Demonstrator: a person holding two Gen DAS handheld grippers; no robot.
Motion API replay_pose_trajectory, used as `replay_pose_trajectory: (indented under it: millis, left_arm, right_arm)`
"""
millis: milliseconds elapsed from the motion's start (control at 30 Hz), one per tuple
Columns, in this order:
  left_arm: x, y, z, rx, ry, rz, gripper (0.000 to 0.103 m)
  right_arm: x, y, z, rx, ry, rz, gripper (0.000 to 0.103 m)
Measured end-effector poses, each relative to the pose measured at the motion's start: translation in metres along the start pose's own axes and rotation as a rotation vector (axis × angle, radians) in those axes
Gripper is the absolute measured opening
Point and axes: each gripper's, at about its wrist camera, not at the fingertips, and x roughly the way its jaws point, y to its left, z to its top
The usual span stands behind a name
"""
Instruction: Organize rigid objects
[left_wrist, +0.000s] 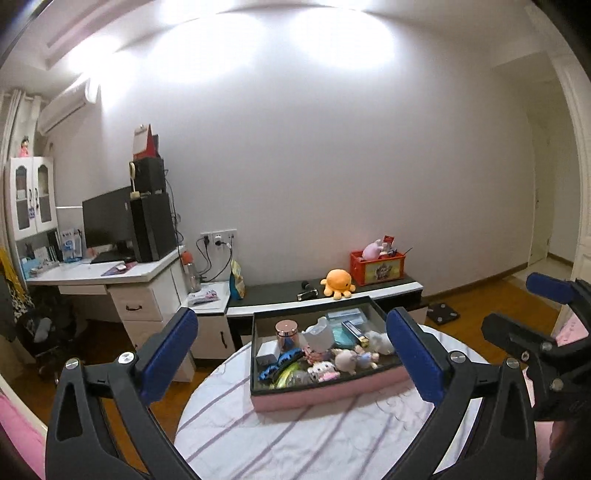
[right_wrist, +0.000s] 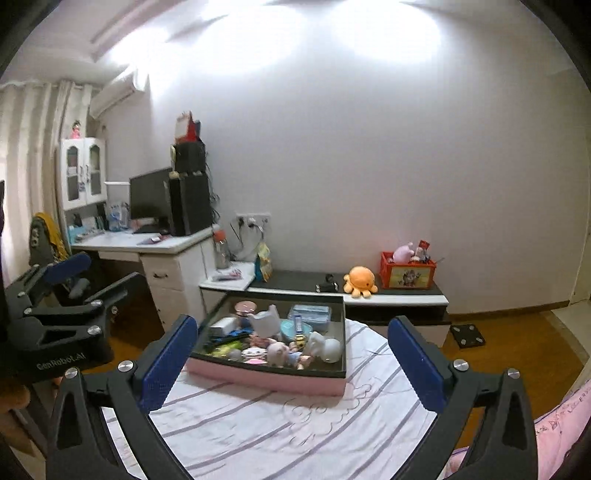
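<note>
i see blown-out glare high on the wall (left_wrist: 295, 110), dim soft room below, strong fisheye bending with dark corners.

Plenty hidden, cropped and smeared here

In the left wrist view the left gripper (left_wrist: 291, 347) runs off the bottom edge, and its right finger covers the near right corner of the pink tray (left_wrist: 295, 400); the right gripper (left_wrist: 517, 306) is cropped at the right edge, with only one blue pad showing. In the tray, the small toys (left_wrist: 347, 360) overlap in a heap, too small and soft to name one by one. In the right wrist view, the left finger of the right gripper (right_wrist: 293, 360) masks the tray's near left corner (right_wrist: 192, 363). The striped cloth (right_wrist: 258, 435) hides the counter beneath. Wall sockets (right_wrist: 253, 218) blur out.
</note>
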Motion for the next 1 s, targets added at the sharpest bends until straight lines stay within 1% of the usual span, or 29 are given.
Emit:
replay_pose_trajectory:
  millis: [133, 267, 367, 433, 767, 867, 1000]
  left_arm:
    - [-0.043, -0.002, 0.0, 0.0, -0.036, -0.011, 0.103]
    - [-0.072, -0.01, 0.001, 0.029, -0.068, -0.006, 0.103]
    - [-0.094, -0.012, 0.001, 0.029, -0.103, 0.034, 0.103]
    - [-0.109, -0.012, 0.002, 0.018, -0.123, 0.046, 0.103]
    - [-0.164, -0.008, 0.002, -0.001, -0.199, 0.091, 0.103]
    - [-0.179, -0.008, 0.002, -0.009, -0.215, 0.091, 0.103]
    - [-0.188, -0.007, 0.002, -0.024, -0.23, 0.079, 0.103]
  right_arm:
    - [-0.036, 0.012, -0.002, 0.005, -0.039, 0.007, 0.103]
    - [-0.062, 0.022, -0.002, -0.004, -0.062, 0.016, 0.103]
    - [-0.083, 0.028, -0.002, -0.011, -0.099, 0.019, 0.103]
    - [-0.096, 0.032, -0.001, -0.019, -0.123, 0.014, 0.103]
    - [-0.145, 0.051, -0.005, -0.044, -0.202, 0.012, 0.103]
    - [-0.157, 0.055, -0.007, -0.046, -0.219, 0.011, 0.103]
    - [-0.171, 0.06, -0.007, -0.05, -0.24, 0.012, 0.103]
